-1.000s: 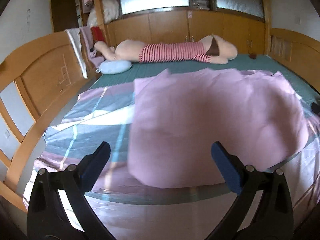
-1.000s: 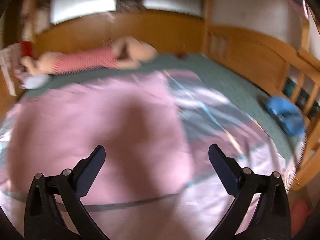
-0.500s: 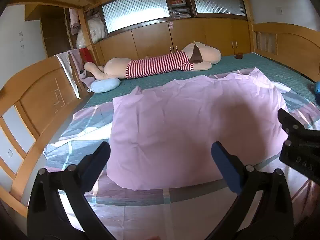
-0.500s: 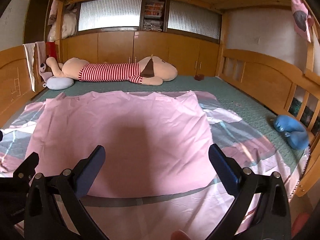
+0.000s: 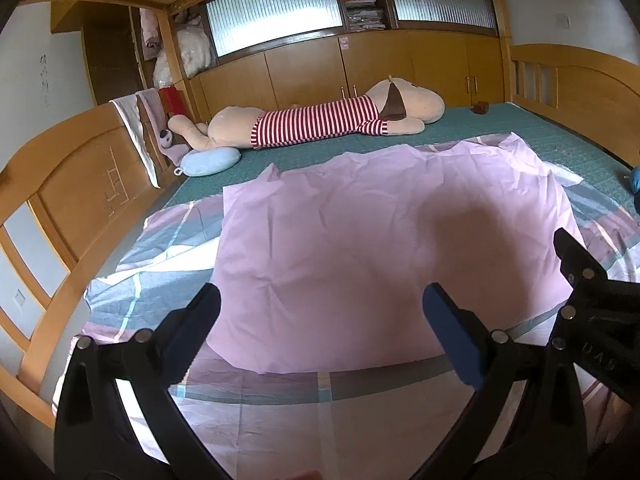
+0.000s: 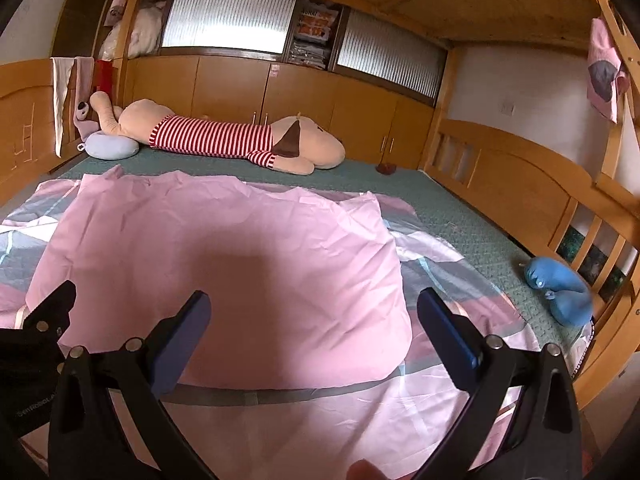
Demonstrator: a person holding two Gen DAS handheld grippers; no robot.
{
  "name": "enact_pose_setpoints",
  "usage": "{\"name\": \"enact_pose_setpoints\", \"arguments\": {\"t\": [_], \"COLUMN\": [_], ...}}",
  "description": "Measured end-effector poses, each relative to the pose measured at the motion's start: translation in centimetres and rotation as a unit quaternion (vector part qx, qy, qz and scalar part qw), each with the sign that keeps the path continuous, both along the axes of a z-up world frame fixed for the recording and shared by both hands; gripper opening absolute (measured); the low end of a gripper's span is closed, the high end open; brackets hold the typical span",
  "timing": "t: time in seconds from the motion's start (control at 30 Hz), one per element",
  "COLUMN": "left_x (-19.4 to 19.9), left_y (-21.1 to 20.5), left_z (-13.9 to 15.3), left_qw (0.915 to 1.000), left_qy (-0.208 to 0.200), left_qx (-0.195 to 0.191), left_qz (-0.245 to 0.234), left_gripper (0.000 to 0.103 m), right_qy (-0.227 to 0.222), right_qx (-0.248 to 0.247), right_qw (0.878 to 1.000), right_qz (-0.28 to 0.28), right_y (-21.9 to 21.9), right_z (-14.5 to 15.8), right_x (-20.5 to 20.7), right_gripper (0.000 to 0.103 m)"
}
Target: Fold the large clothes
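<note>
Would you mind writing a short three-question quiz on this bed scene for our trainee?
1. True or false: the left gripper is shut on the pink cloth.
2. What lies at the far end of the bed: A) a striped plush toy, B) a suitcase, C) a laptop?
3. Fill in: the right gripper's jaws are ____.

Key: 1 false; 2 A; 3 open.

- You have one pink cloth (image 5: 384, 232) spread on the bed (image 5: 560, 136).
- Behind that cloth: one striped plush toy (image 5: 320, 126), one pale blue pillow (image 5: 208, 162).
- Two grippers: left gripper (image 5: 320, 320), right gripper (image 6: 312, 316).
</note>
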State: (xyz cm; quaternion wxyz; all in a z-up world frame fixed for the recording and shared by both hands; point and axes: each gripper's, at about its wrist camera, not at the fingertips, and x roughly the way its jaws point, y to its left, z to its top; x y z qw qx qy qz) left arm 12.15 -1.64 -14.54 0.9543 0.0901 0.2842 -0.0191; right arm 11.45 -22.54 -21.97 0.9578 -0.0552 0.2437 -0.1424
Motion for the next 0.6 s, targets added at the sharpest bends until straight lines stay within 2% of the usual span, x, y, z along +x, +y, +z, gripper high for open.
{"name": "enact_pose_setpoints", "arguments": {"t": [0.23,0.43,0.6], "left_x": [0.05,-0.23,0.02], "left_y": [0.28,0.28,0.49], "left_z": [-0.04,0.08,-0.03], "left_qw": [1.0,1.0,0.9998], "left_qy": [0.007,-0.003,0.009], "left_qx": [-0.006,-0.004,-0.015], "left_qz": [-0.002,-0.003,-0.007], "left_gripper": [0.101,0.101,0.101], "right_qy": [0.005,0.007,0.004], "right_qx": [0.005,0.005,0.002], "right_qw": [1.0,1.0,1.0], "right_qz": [0.004,0.005,0.004], "right_y": [-0.05,0.02,0.09], "right_z": [-0.27,-0.31,-0.34], "right_x": [0.14,0.11,0.06], "right_gripper": [0.102,0.102,0.102]}}
